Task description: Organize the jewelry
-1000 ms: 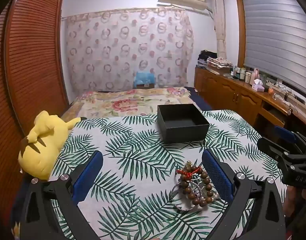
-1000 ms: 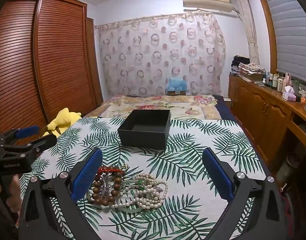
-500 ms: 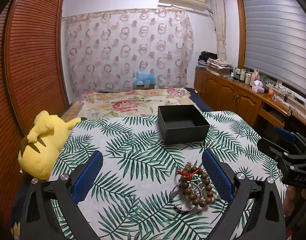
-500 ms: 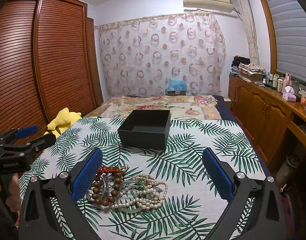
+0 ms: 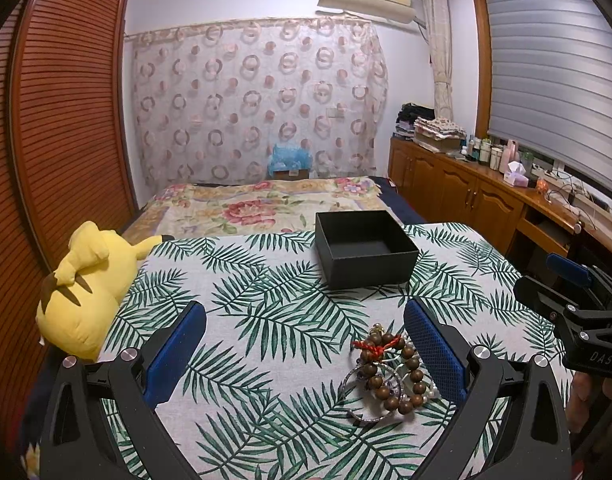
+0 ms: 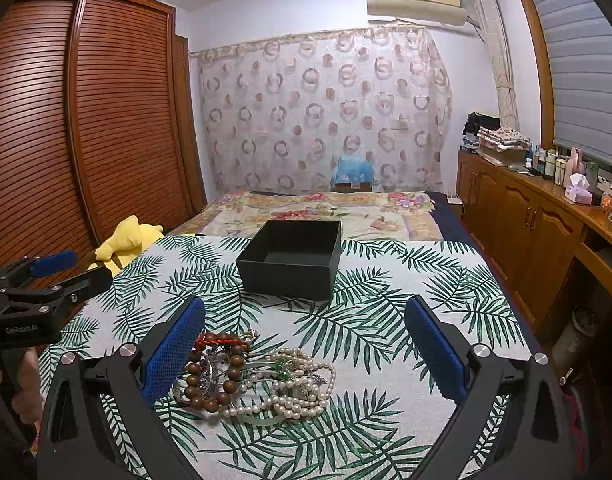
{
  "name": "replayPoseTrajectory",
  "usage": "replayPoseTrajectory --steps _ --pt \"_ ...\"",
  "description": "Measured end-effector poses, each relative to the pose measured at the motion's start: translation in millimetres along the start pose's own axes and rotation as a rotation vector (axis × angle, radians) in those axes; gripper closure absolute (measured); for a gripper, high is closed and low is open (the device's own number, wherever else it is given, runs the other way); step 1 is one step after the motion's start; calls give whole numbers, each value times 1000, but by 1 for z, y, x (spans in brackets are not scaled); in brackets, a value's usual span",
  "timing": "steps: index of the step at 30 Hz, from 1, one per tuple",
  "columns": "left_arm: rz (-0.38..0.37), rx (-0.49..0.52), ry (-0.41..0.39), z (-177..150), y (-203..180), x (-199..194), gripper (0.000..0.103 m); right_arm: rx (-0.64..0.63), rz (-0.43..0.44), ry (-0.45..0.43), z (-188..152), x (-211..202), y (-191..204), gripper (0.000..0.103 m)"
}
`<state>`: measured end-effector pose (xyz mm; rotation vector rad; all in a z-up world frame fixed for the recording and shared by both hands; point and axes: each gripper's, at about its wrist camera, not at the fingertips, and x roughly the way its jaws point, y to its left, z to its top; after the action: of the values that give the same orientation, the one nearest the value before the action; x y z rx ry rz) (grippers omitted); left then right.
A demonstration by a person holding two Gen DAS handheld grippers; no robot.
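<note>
A pile of jewelry lies on the palm-leaf cloth: a brown wooden bead bracelet (image 6: 210, 376) with a red cord, a pearl necklace (image 6: 302, 384) and a silver bangle (image 5: 362, 396). The bead bracelet also shows in the left wrist view (image 5: 390, 372). An open, empty black box (image 6: 292, 258) (image 5: 364, 250) stands farther back. My right gripper (image 6: 304, 344) is open, with the pile low between its fingers. My left gripper (image 5: 304, 344) is open, the pile by its right finger. Each gripper shows in the other's view, the left one (image 6: 46, 280) and the right one (image 5: 574, 300).
A yellow plush toy (image 5: 86, 288) lies at the cloth's left edge. A floral bed cover (image 5: 262, 204) lies behind the box. A wooden wardrobe (image 6: 78, 128) stands on the left, and a cabinet (image 6: 534, 216) with bottles and tissues on the right.
Almost nothing has moved. Both grippers stay open and hold their place over the jewelry pile.
</note>
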<state>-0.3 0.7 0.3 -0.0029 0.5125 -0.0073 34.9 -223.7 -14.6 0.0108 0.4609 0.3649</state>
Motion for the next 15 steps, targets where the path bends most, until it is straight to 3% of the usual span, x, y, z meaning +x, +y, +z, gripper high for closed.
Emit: replayPoseTrajectory --steps 15 --pt "1 1 -3 0 0 1 7 0 0 -1 0 -1 0 2"
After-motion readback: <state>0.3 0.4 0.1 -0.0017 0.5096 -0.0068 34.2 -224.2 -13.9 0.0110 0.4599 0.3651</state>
